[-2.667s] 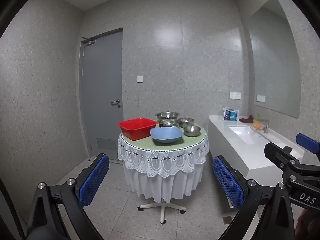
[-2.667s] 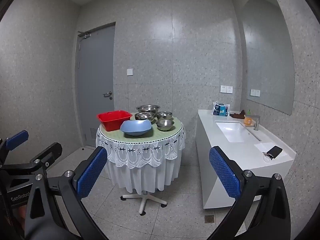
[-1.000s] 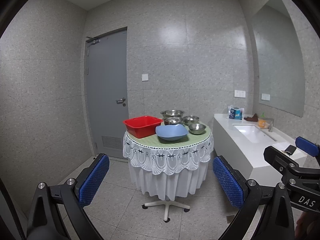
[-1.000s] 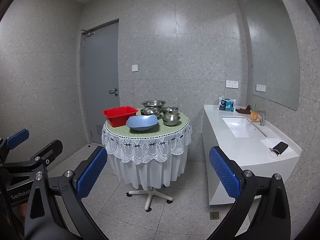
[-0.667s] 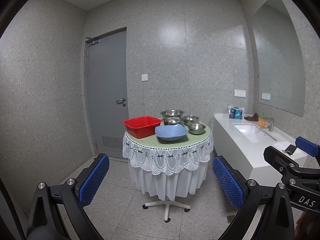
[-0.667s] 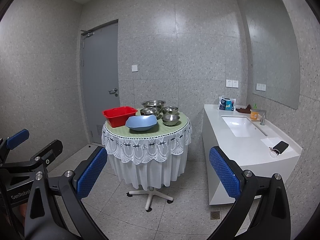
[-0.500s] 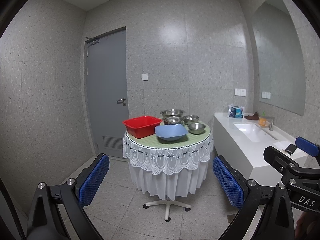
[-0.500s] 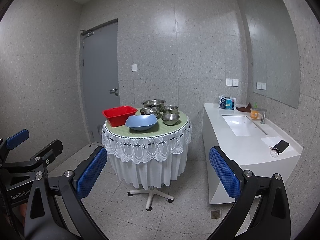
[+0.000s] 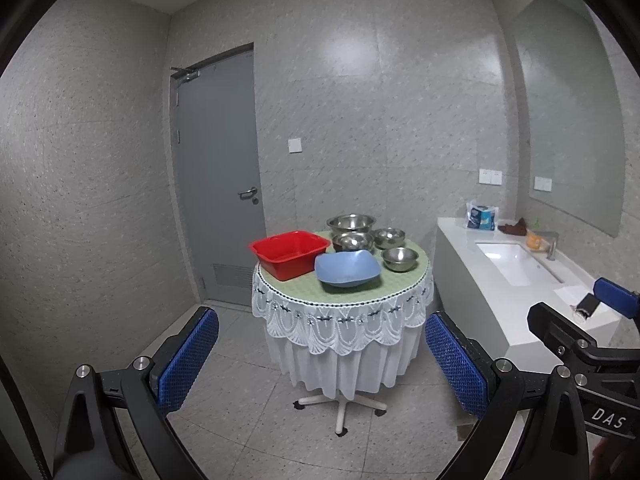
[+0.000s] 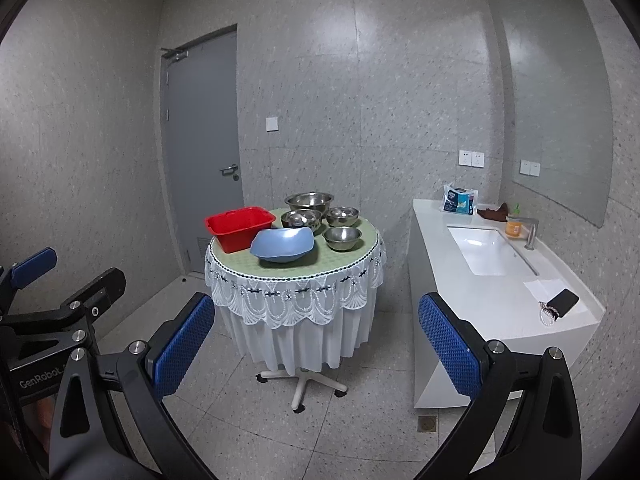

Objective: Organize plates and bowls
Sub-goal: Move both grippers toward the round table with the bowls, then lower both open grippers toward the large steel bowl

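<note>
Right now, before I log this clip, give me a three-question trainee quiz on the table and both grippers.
1. How many steel bowls stand on the round table?
2. True or false: the blue bowl sits inside the red tub.
3. Are the left gripper and right gripper A) open and empty, or B) shut on a bowl?

Key:
1. Four; the largest steel bowl is farthest back.
2. False; it rests on the tablecloth beside the tub.
3. A; both are short of the table.
</note>
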Demonstrator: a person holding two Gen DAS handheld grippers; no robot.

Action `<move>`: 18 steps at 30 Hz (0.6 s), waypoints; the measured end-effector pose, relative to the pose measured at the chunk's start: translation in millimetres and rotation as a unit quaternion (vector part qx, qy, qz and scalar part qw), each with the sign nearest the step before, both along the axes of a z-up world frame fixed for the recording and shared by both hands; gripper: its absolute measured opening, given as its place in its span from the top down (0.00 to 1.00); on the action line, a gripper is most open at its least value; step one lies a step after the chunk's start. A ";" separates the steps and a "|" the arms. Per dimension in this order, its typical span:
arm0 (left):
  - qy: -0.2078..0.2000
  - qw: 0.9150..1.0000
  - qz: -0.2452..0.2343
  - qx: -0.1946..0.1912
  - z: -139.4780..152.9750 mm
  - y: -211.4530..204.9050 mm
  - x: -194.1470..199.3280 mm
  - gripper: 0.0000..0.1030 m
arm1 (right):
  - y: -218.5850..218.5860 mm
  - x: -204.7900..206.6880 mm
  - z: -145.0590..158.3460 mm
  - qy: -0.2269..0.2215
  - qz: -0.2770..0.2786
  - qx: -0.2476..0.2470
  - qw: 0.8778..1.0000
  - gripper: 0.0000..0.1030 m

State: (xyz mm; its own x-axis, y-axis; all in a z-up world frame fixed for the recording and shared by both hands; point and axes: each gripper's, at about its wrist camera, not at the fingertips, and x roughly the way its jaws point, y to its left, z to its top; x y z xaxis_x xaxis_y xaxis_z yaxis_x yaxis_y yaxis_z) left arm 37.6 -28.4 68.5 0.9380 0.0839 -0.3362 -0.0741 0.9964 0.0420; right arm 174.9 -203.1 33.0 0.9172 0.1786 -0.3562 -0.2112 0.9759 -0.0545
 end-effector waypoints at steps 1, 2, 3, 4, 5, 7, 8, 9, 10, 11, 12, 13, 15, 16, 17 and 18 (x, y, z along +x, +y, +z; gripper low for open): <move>0.001 1.000 0.000 -0.001 5.3 -0.8 4.2 0.01 | 0.0 4.8 2.5 0.004 0.001 0.001 1.000 0.00; 0.005 1.000 -0.001 -0.002 10.7 -0.3 11.4 0.01 | 0.3 11.1 5.5 0.009 0.005 0.005 1.000 0.00; 0.007 1.000 0.000 -0.002 14.7 -1.6 16.5 0.01 | 1.3 16.6 7.2 0.013 0.005 0.006 1.000 0.00; 0.011 1.000 0.000 0.000 19.0 -2.5 24.0 0.01 | 0.0 22.3 9.7 0.018 0.005 0.007 1.000 0.00; 0.013 1.000 -0.001 0.002 23.4 -2.4 33.4 0.01 | 1.3 29.6 11.1 0.021 0.004 0.008 1.000 0.00; 0.014 1.000 -0.004 0.003 30.5 -1.2 51.0 0.01 | 2.6 41.9 13.0 0.026 0.004 0.013 1.000 0.00; 0.011 1.000 -0.009 0.003 34.4 0.5 60.6 0.01 | 2.9 47.6 13.8 0.028 0.003 0.015 0.999 0.00; 0.011 1.000 -0.011 0.003 36.6 2.0 68.3 0.01 | 3.9 54.9 14.6 0.032 0.001 0.018 0.999 0.00; 0.013 1.000 -0.015 0.003 39.1 4.2 78.0 0.01 | 4.9 62.5 15.6 0.035 -0.001 0.021 0.999 0.00; 0.015 1.000 -0.018 0.002 41.2 6.7 87.8 0.01 | 6.8 69.0 16.6 0.037 -0.004 0.022 0.999 0.00; 0.022 0.999 -0.024 0.001 44.2 11.4 103.2 0.01 | 9.3 76.9 18.2 0.040 -0.009 0.023 0.999 0.00; 0.027 0.999 -0.027 -0.001 46.4 15.0 114.5 0.01 | 12.2 86.6 20.3 0.043 -0.015 0.021 0.999 0.00; 0.028 0.999 -0.035 -0.007 50.7 28.4 141.9 0.01 | 18.2 101.3 24.1 0.048 -0.021 0.018 0.998 0.00; 0.027 0.999 -0.038 -0.008 53.4 33.3 151.6 0.01 | 21.6 109.0 26.0 0.048 -0.023 0.017 0.998 0.00; 0.027 0.999 -0.042 -0.008 55.4 38.7 162.6 0.01 | 23.8 114.5 28.0 0.046 -0.028 0.018 0.998 0.00; 0.027 0.999 -0.046 -0.006 56.1 45.9 173.9 0.01 | 27.2 121.8 29.9 0.045 -0.034 0.020 0.998 0.00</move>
State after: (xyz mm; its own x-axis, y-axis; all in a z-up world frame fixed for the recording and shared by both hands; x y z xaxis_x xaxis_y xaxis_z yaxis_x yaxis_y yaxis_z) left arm 211.5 17.5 124.5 0.9223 -0.0072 -0.3863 0.0207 0.9993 0.0307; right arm 296.7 -175.8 63.0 0.8924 0.1338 -0.4310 -0.1475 0.9891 0.0016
